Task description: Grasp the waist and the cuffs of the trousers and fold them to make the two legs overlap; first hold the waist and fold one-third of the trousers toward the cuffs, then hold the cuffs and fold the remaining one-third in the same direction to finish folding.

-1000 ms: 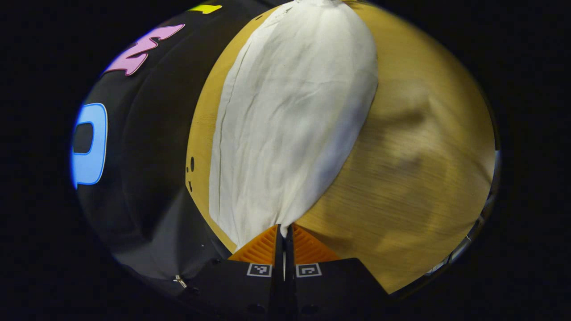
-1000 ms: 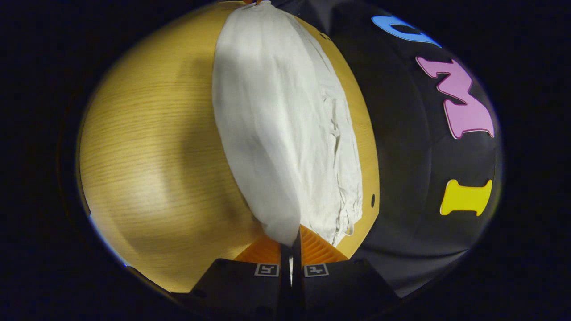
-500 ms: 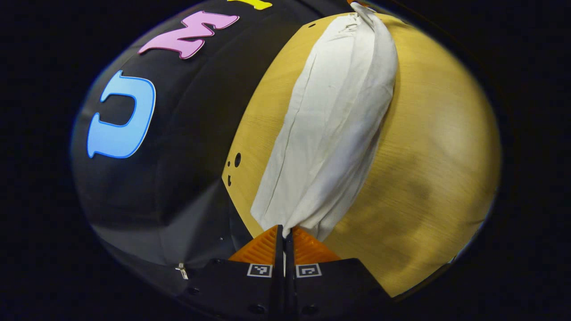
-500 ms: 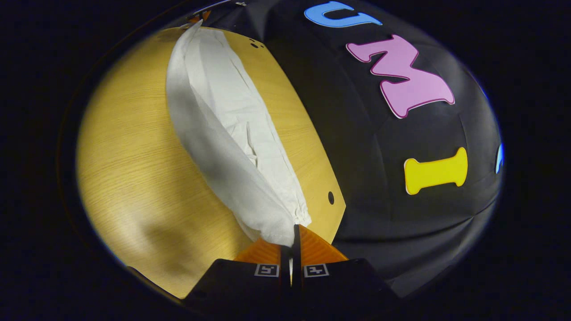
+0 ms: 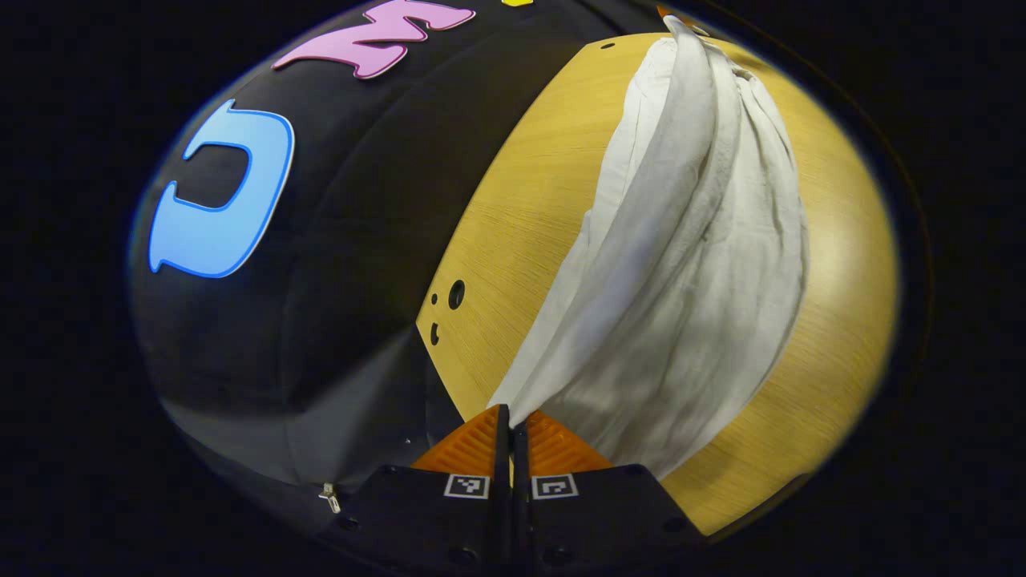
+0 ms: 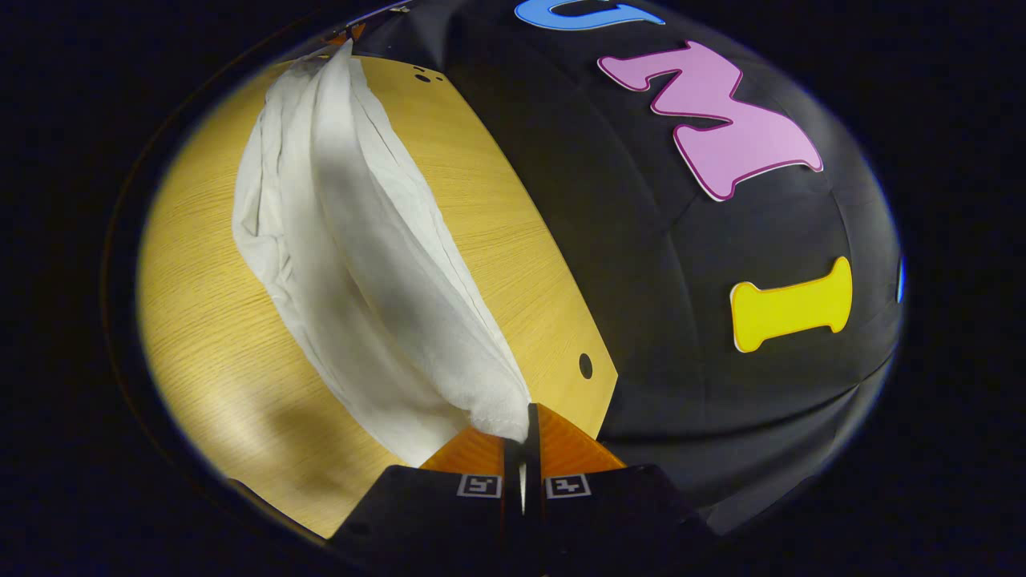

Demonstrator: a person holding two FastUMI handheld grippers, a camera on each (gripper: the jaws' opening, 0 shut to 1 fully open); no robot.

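Above the table point(image 5: 521, 232), both grippers' fingers clamped on white trousers point(image 5: 689, 264)

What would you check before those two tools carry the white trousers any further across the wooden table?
1. Left tool shut on the trousers: ok, cloth runs straight into its closed fingers.
2. Right tool shut on the trousers: ok, a hemmed edge sits clamped at its fingers.
3. Cloth lifted between the two grips: ok, it hangs in long folds above the table.
4. Two legs lined up on each other: cannot tell, layers bunch together.
5. Which end is waist, which is cuffs: cannot tell.
6. Bare tabletop to lay the cloth on: ok, open wood on both sides.
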